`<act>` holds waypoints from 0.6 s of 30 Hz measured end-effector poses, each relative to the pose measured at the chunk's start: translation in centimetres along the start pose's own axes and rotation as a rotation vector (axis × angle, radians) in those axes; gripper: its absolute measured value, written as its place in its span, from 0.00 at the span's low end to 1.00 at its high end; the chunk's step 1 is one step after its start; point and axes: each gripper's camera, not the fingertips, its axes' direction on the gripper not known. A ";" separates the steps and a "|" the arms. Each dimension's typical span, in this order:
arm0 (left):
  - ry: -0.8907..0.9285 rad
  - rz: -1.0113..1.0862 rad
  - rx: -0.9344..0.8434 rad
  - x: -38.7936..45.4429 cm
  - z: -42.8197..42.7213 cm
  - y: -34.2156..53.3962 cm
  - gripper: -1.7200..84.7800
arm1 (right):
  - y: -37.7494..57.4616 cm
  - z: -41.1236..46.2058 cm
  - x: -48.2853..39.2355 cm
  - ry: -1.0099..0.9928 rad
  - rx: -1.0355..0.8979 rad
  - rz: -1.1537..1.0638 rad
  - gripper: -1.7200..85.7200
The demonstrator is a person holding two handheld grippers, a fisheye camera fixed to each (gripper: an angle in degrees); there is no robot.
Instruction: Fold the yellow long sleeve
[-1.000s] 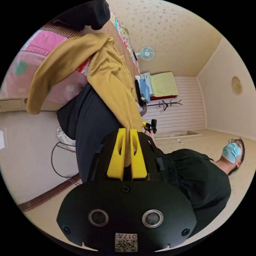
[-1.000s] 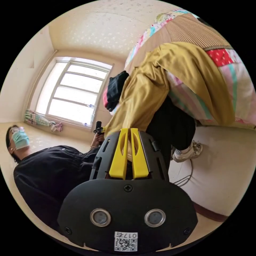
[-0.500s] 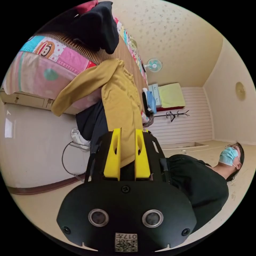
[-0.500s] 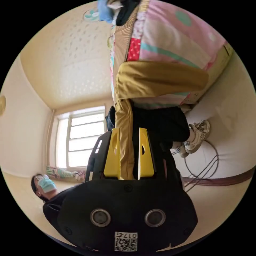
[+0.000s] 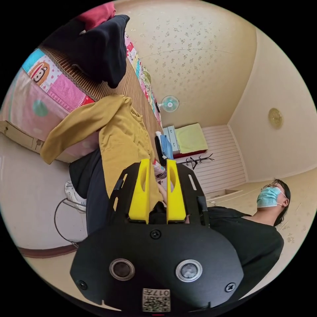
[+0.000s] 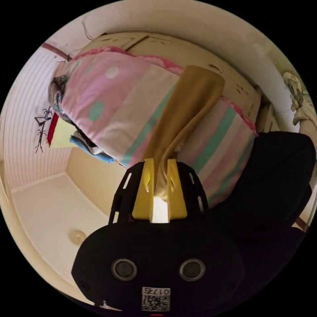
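Observation:
The yellow long sleeve (image 5: 122, 138) lies over the edge of a bed with a pink patchwork quilt (image 5: 49, 92). One sleeve (image 5: 66, 135) hangs down the bed's side. The shirt's body runs into my left gripper (image 5: 158, 161), whose jaws stand apart with the cloth lying against one jaw. In the right gripper view a band of the same yellow cloth (image 6: 188, 105) runs down over the quilt (image 6: 109, 105) into my right gripper (image 6: 160, 160). There the jaws are shut on it, and the cloth fills the gap between them.
A dark garment (image 5: 95, 52) lies on the bed beyond the shirt. A person in black (image 5: 244, 237) stands against the bed, with a shoe (image 5: 72, 194) and a cable (image 5: 57, 221) on the floor. Dark trousers (image 6: 274, 185) are close beside the right gripper.
Both grippers' jaws parted from their tight hold on the shirt. The right jaws have since narrowed onto the cloth. The right view has swung from the window to the bed's side.

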 end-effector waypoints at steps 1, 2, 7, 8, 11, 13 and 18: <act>-0.011 -0.003 0.018 -0.1 -0.5 0.4 0.11 | 1.5 0.4 -2.5 0.110 0.070 -0.085 0.07; -0.017 -0.005 0.027 -0.2 -0.8 0.7 0.11 | 3.7 1.6 -6.3 0.274 0.129 -0.227 0.07; -0.064 -0.029 0.053 -0.9 -0.9 2.2 0.11 | 23.0 15.8 -18.9 0.676 0.050 -1.300 0.06; -0.066 -0.028 0.056 -1.0 -0.6 2.3 0.11 | 29.1 19.4 -18.2 0.699 -0.027 -1.527 0.06; -0.094 -0.036 0.057 -1.7 1.2 2.8 0.11 | 39.5 26.0 -10.8 0.659 -0.445 -1.839 0.05; -0.145 -0.045 0.057 -2.4 3.2 3.1 0.12 | 42.4 29.1 -3.6 0.713 -0.790 -1.872 0.05; -0.448 -0.049 -0.054 -5.0 9.3 0.7 0.12 | 37.5 32.0 13.5 1.105 -1.103 -1.421 0.04</act>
